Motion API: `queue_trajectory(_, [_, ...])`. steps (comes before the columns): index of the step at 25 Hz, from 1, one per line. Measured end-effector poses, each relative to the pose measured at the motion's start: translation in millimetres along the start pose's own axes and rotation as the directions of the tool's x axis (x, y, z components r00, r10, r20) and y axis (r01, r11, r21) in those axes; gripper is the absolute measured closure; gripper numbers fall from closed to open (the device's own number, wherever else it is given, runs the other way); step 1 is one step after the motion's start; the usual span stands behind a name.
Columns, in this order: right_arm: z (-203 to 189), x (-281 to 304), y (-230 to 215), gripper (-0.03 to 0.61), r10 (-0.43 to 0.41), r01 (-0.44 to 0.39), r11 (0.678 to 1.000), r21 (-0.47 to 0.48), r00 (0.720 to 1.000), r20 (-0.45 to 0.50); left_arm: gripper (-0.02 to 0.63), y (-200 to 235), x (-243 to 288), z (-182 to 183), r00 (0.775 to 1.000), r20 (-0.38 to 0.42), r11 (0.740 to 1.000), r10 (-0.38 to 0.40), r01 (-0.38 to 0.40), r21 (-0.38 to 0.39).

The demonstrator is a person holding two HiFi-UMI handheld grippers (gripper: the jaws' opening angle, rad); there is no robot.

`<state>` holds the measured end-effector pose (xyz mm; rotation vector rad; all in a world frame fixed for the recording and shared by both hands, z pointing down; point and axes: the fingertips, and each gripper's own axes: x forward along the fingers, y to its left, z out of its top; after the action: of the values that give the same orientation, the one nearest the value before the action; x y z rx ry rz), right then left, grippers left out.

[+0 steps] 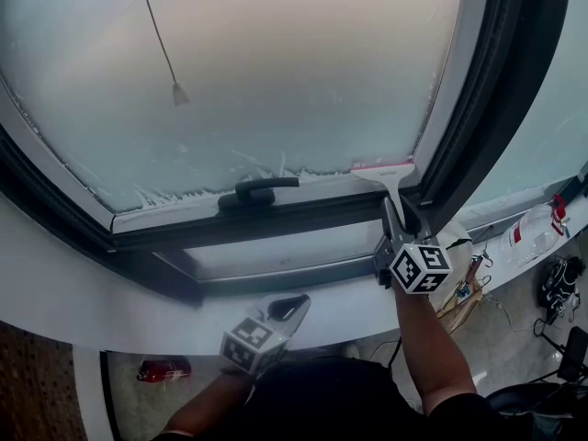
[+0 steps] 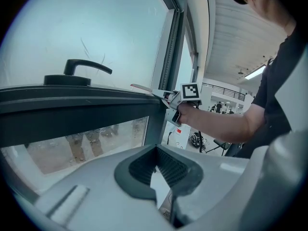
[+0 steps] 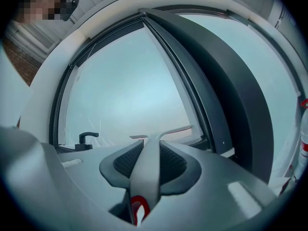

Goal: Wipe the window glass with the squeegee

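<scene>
The squeegee [image 1: 384,172] has a white blade with a red edge, and the blade lies against the bottom right corner of the frosted window glass [image 1: 276,62]. My right gripper [image 1: 395,220] is shut on its grey handle [image 3: 144,177], just below the sash. The blade [image 3: 163,133] shows above the jaws in the right gripper view. My left gripper [image 1: 296,303] hangs low by the white sill, shut with nothing in it; its dark pads [image 2: 139,170] meet at the tips. From the left gripper view the squeegee [image 2: 147,89] and the right gripper [image 2: 168,99] appear at the sash corner.
A black window handle [image 1: 257,191] sits on the lower sash, left of the squeegee. A pull cord [image 1: 179,93] hangs in front of the glass. The thick dark frame [image 1: 496,90] runs up the right side. A spray bottle [image 1: 533,232] lies on the sill at right.
</scene>
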<state>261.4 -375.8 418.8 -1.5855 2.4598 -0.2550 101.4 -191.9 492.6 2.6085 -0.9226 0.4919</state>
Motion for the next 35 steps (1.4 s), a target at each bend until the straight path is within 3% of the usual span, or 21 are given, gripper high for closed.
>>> queue_trajectory(11, [-17.8, -3.2, -1.7, 0.449, 0.008, -0.01, 0.999, -0.039, 0.999, -0.04, 0.614, -0.4, -4.1, -5.9, 1.0, -0.003, 1.0, 0.01, -0.01, -0.016])
queue_trajectory(20, [-11.2, -4.1, 3.7, 0.449, 0.007, -0.006, 1.0, 0.012, 0.998, -0.063, 0.614, 5.2, -10.4, -6.8, 1.0, 0.004, 0.999, 0.027, -0.027, -0.018])
queue_trajectory(23, [20.9, -10.4, 24.2, 0.45, 0.025, -0.025, 0.999, 0.047, 1.0, 0.001, 0.614, 7.6, -13.5, -4.1, 0.999, 0.011, 0.999, 0.031, -0.031, -0.029])
queue_trajectory(26, [73.3, -15.4, 59.3, 0.449, 0.069, -0.07, 0.998, 0.003, 0.99, 0.121, 0.614, 15.8, -17.6, -7.7, 0.998, 0.017, 0.998, 0.056, -0.055, -0.018])
queue_trajectory(30, [143.9, -14.1, 111.8, 0.449, 0.145, -0.128, 0.988, -0.083, 0.955, 0.257, 0.614, 20.8, -25.6, -12.2, 0.997, 0.018, 0.997, 0.069, -0.068, -0.019])
queue_trajectory(35, [211.6, 6.6, 162.7, 0.449, 0.231, -0.186, 0.97, -0.156, 0.905, 0.357, 0.614, 27.0, -37.4, -12.3, 0.996, 0.034, 0.996, 0.088, -0.087, -0.02])
